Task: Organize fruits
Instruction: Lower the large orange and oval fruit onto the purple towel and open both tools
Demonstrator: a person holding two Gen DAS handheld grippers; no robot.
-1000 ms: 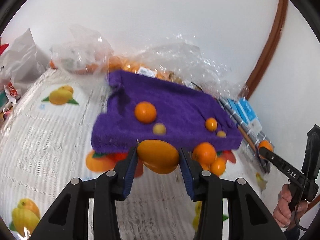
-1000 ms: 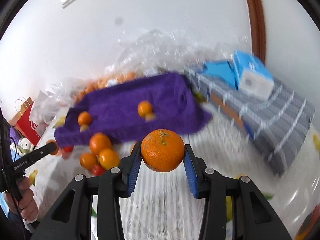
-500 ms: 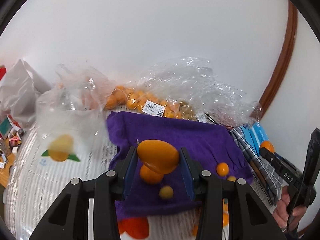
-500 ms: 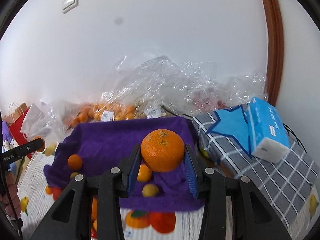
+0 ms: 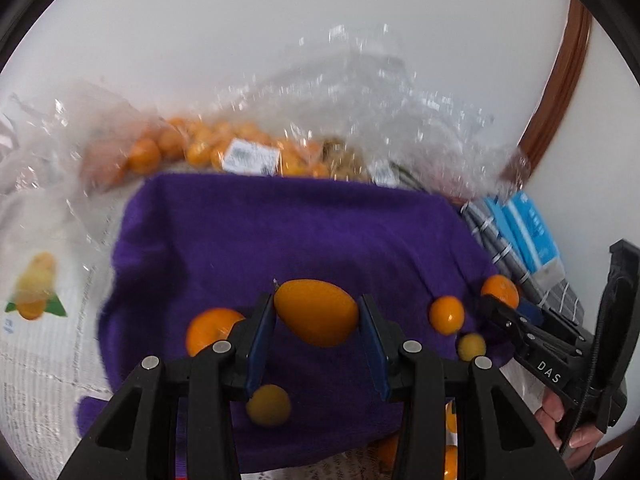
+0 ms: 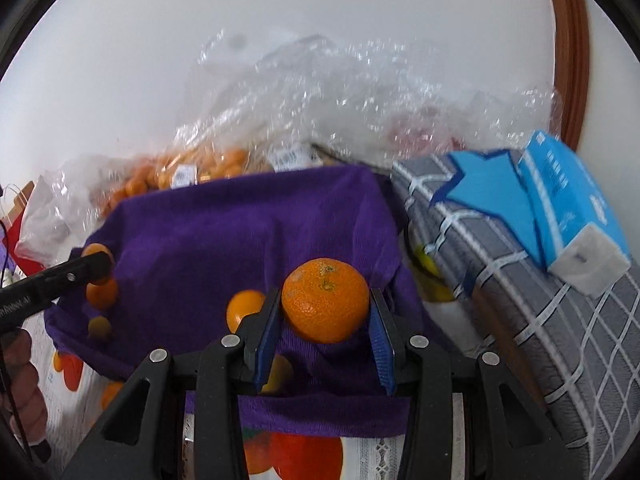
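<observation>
Low in the centre of the left wrist view, the left gripper (image 5: 316,316) is closed on a smooth oval yellow-orange fruit (image 5: 316,312), its blue pads (image 5: 260,344) pressing both sides. Behind it a purple towel (image 5: 280,232) fills the middle of the frame, with loose fruit lying on it: a round orange (image 5: 208,330) just left of the gripper, a small yellow fruit (image 5: 268,405) lower down, and a small orange (image 5: 447,314) to the right. At the right edge the right gripper (image 5: 500,304) reaches in, carrying fruit at its tip.

Its own view shows the right gripper (image 6: 325,308) clamped on a dimpled mandarin (image 6: 325,300), held in the lower centre over the purple towel (image 6: 240,232). A grey checked cloth (image 6: 540,320) with a blue tissue pack (image 6: 568,200) fills the right side. Along the top of the towel lie clear plastic bags (image 6: 320,92), blurred, apparently holding more small oranges (image 6: 200,168).
</observation>
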